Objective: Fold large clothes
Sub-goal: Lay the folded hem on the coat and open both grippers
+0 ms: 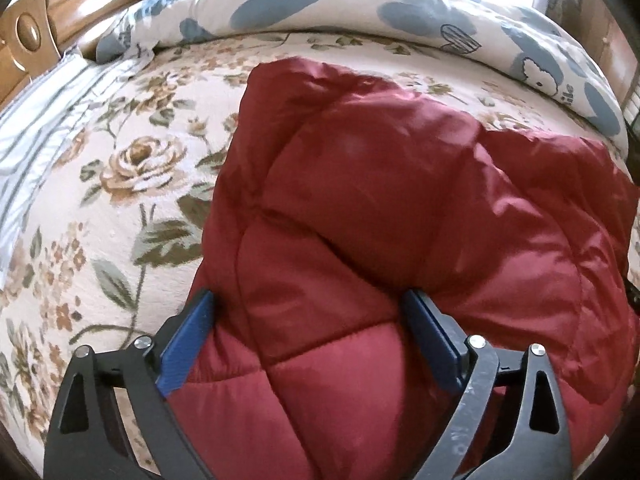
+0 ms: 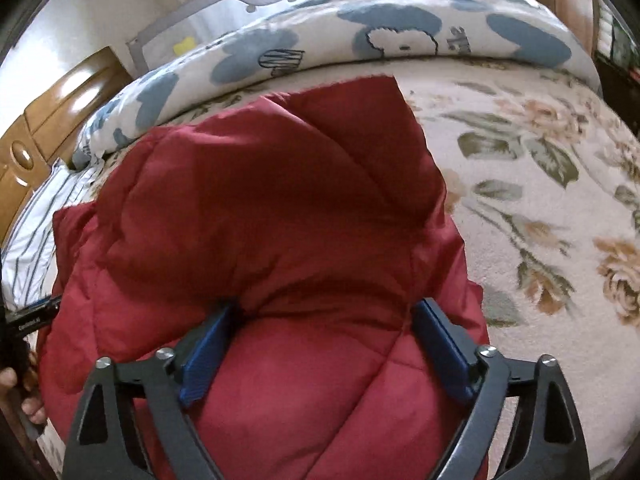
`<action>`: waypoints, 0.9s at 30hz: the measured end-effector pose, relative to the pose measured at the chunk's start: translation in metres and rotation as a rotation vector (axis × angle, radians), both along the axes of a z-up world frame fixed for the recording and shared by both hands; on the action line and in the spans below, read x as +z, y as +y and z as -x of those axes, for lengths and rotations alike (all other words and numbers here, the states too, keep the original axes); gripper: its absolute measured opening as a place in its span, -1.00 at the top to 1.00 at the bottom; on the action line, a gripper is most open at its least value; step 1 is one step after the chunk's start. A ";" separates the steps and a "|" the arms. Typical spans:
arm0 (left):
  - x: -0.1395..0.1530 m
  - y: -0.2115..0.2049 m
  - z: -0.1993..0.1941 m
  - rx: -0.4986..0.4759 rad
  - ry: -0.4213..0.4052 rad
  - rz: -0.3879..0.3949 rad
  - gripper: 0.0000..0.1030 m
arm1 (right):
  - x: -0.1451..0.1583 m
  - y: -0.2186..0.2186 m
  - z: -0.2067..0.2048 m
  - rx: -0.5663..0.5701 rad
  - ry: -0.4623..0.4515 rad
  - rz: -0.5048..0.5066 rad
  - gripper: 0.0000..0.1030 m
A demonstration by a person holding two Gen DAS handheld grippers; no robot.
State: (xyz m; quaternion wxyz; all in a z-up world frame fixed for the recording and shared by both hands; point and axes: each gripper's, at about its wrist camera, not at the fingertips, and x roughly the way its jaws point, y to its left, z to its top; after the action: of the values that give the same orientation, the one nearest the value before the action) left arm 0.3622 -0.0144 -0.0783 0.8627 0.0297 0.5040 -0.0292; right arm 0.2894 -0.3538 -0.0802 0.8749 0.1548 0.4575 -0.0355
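On the floral bed, both tools, left and right, gape wide, released, straddling the red quilted coat.

a dark red quilted jacket with stitched square panels and a slight sheen lies on a bed. the blanket under it is cream, printed with tan and brown roses and grey-green leaves. along the far edge, a duvet is white with big dusty-blue flower shapes, black line doodles and a white cartoon dog outlined in black. a pillow is white with thin grey-blue stripes. the headboard is glossy honey-brown wood. each hand-held gripper has a black frame, blue ridged pads and silver bolts.
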 end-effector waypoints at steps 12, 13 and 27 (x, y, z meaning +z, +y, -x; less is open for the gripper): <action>0.007 0.009 0.001 0.011 0.008 0.041 -0.92 | -0.006 -0.010 0.000 -0.044 0.005 -0.058 -0.87; 0.011 0.012 0.005 0.009 0.004 0.055 -0.92 | -0.003 -0.010 0.001 -0.044 0.001 -0.054 -0.87; 0.051 0.059 0.058 0.019 -0.092 0.148 -0.92 | 0.035 -0.014 0.049 -0.019 -0.037 0.007 -0.88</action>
State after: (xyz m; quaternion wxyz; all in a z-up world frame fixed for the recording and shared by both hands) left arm 0.3045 0.0448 -0.0270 0.8850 -0.0378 0.4606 -0.0568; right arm 0.2404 -0.3673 -0.0454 0.8834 0.1565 0.4396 -0.0426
